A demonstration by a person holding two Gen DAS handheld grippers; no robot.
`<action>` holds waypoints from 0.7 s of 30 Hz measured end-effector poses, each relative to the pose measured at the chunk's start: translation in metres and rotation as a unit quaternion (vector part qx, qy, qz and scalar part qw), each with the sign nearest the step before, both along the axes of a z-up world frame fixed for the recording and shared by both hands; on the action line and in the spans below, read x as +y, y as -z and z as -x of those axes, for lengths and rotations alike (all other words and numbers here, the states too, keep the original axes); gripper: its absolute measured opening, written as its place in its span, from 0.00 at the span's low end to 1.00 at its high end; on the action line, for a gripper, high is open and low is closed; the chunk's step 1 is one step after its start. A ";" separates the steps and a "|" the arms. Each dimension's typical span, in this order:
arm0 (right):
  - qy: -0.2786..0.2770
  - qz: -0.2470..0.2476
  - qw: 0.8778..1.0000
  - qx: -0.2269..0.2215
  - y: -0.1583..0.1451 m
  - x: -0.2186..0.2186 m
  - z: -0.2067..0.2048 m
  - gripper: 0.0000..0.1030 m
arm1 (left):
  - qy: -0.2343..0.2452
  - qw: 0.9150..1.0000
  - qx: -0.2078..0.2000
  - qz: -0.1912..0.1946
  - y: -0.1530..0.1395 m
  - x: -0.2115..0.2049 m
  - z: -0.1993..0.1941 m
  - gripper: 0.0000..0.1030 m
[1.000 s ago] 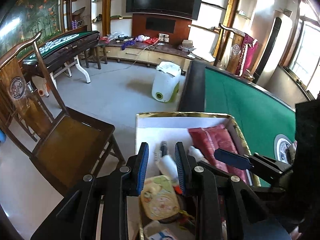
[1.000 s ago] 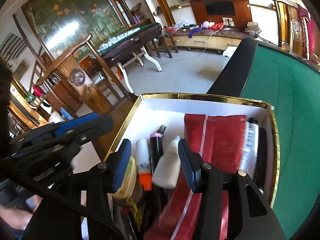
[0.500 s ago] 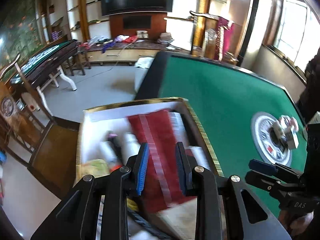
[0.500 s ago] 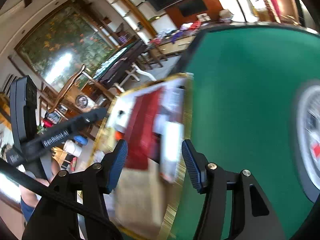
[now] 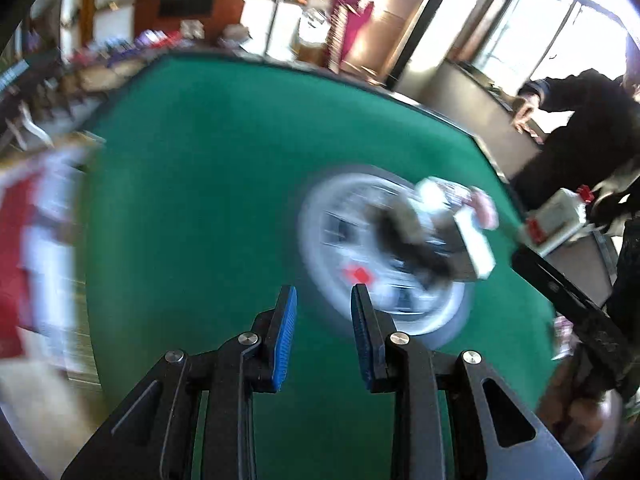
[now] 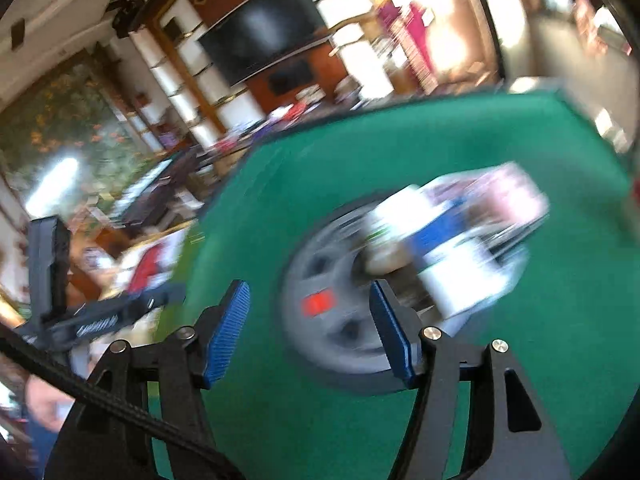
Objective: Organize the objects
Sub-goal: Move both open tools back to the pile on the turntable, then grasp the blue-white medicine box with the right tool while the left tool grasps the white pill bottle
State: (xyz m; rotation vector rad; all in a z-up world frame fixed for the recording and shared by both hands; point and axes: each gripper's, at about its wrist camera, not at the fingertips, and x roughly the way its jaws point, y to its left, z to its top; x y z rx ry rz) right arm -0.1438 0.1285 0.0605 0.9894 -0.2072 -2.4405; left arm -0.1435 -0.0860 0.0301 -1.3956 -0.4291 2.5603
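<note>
Both views are motion-blurred. A pile of small boxes and packets (image 5: 448,232) lies on the round grey centre panel (image 5: 360,280) of the green table (image 5: 208,184); it also shows in the right wrist view (image 6: 460,236). My left gripper (image 5: 323,312) is open and empty above the felt, left of the pile. My right gripper (image 6: 310,308) is wide open and empty, over the panel (image 6: 332,320). The gold-rimmed box with red cloth (image 5: 24,248) is at the far left; it also shows in the right wrist view (image 6: 148,268).
A person in dark clothes (image 5: 580,132) stands beyond the table's far right edge. A white carton (image 5: 556,220) is at the right edge. A TV (image 6: 264,36), shelves and another table (image 6: 160,192) are in the room behind.
Both grippers have swung right, away from the gold-rimmed box and toward the pile on the table's centre panel. Both stay open and empty.
</note>
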 end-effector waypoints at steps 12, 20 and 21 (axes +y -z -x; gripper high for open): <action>0.035 -0.125 0.991 0.026 0.037 -0.006 0.032 0.63 | 0.001 1.000 -0.006 0.012 0.029 0.010 -0.003 0.23; 0.042 -0.107 0.993 -0.031 0.055 0.011 0.035 0.30 | -0.006 1.000 -0.001 0.013 0.027 0.008 -0.011 0.23; 0.042 -0.082 0.995 -0.045 0.053 0.019 0.032 0.30 | -0.006 1.000 -0.001 0.014 0.028 0.011 -0.010 0.23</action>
